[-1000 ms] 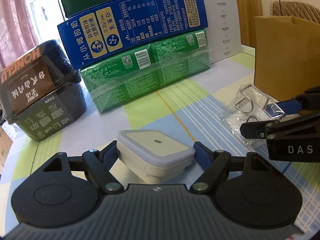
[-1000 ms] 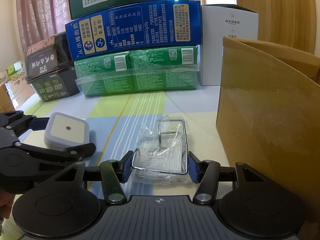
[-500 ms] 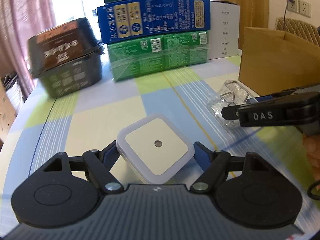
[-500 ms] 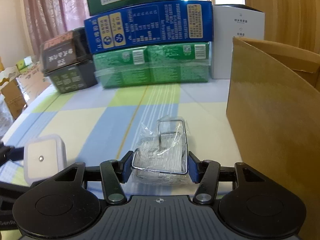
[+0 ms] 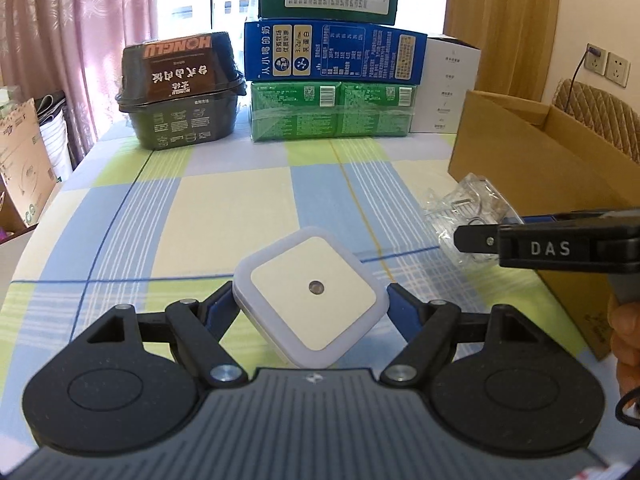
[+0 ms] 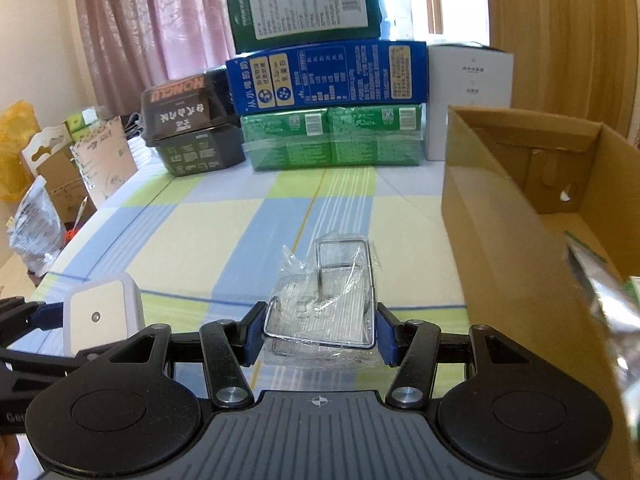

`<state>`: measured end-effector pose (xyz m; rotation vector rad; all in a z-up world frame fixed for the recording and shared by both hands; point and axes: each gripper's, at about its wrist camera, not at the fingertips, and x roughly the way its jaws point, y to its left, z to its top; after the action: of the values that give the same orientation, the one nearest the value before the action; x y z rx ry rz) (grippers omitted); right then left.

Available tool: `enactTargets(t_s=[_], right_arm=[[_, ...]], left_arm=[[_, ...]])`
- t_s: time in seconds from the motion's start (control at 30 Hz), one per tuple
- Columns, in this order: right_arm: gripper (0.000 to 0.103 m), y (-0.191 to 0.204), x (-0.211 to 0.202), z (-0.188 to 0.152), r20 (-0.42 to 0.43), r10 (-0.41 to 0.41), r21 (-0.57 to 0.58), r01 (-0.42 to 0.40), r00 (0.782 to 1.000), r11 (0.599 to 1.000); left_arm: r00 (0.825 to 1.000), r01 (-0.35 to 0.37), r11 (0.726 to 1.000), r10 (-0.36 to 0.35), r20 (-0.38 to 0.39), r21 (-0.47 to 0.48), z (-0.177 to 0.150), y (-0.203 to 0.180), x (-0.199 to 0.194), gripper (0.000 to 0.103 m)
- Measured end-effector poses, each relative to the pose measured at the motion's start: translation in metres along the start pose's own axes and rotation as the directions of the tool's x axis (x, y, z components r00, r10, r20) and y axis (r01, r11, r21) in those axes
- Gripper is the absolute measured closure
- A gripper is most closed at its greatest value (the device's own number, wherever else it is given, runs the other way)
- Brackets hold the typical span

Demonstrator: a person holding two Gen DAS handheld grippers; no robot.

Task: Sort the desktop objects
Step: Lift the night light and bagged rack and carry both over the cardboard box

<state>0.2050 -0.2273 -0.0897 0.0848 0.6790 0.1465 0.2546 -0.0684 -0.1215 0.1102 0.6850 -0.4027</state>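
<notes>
Both things in hand are off the table and neither is yet put away, so the sorting looks to be in its carrying stage. The left gripper (image 5: 310,312) is closed on a white square night light (image 5: 310,304), its blue pads pressing two opposite corners, and the light hangs above the checked cloth near the front edge of the table (image 5: 224,208). The right gripper (image 6: 320,334) is about half closed on a wire rack in a clear plastic bag (image 6: 324,308), the pads touching the wire frame on both sides, also held above the cloth.

The likely destination is the open cardboard box (image 6: 520,208) at the right edge of the table, just beside the bagged rack. Inside it something silvery and a bit of green show at the near corner, too blurred to name, so some sorting may already be done.

What is left, judging from this: bring each item over the box rim and let go. The middle of the table shows nothing else loose. The stacked cartons (image 5: 332,56) and the dark food tub (image 5: 180,92) along the far edge seem to be background, though I cannot tell whether they count.
</notes>
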Motion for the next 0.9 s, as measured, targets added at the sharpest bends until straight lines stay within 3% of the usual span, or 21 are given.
enactTargets(t_s=[0.53, 0.9], right_arm=[[0.051, 0.015, -0.114, -0.013, 0.012, -0.002, 0.009, 0.002, 1.0, 1.0], [0.051, -0.003, -0.195, -0.017, 0.065, -0.051, 0.029, 0.049, 0.997, 0.998]], left_arm=[[0.999, -0.003, 0.999, 0.005, 0.043, -0.041, 0.014, -0.029, -0.104, 0.028], [0.998, 0.025, 0.999, -0.023, 0.063, -0.022, 0.012, -0.066, -0.162, 0.028]])
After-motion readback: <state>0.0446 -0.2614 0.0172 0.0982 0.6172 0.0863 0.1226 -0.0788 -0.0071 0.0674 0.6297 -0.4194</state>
